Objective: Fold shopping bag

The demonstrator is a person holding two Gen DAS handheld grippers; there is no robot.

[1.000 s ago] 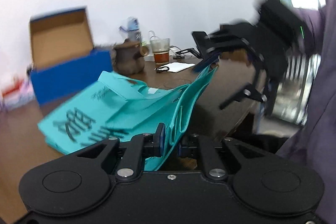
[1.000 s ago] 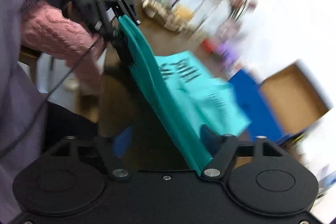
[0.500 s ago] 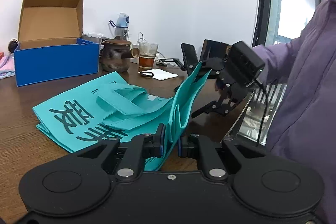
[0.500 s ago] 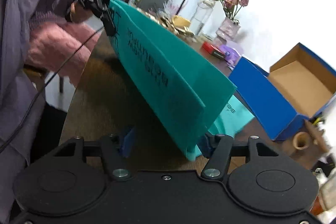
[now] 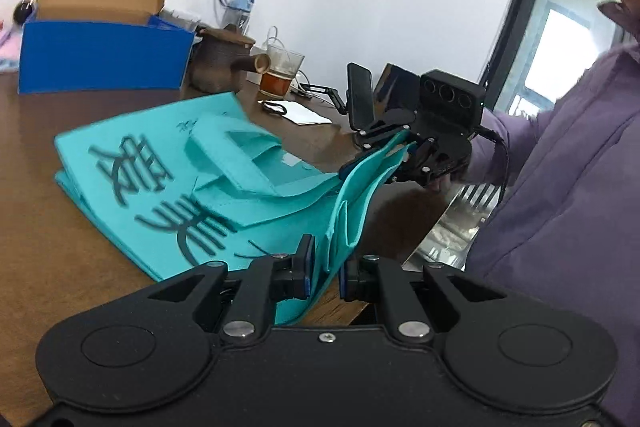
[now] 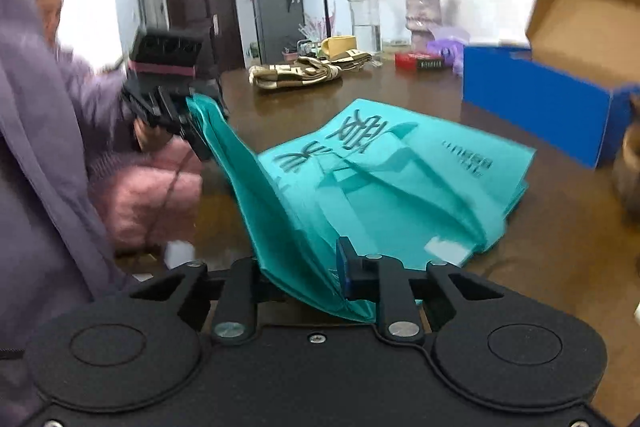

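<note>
1. The teal shopping bag [image 5: 160,187] lies mostly flat on the wooden worktop [image 5: 48,267], ahead of both grippers. Its near edge is lifted off the wood and stretched between them.
2. The left gripper [image 5: 323,271] is pinched on one end of that raised edge; several layers of fabric stand between its blue pads.
3. The right gripper [image 6: 304,275] has the other end of the edge between its fingers, and its jaws are closing on it. From the left wrist view the cloth runs straight into its fingertips.
4. The bag looks like thin non-woven fabric: light, limp and prone to sag between the two holds. It will likely crease readily, but the stacked layers may slide against one another.
5. The carry handles [image 5: 240,163] lie loose on top of the panel beyond the left gripper and could bunch under a fold.
6. The best hold seems to be the two corners of the lifted edge, gripping all layers together and keeping the span taut.
7. A blue box [image 5: 104,55] and a glass of tea [image 5: 280,75] stand well beyond the bag.
</note>
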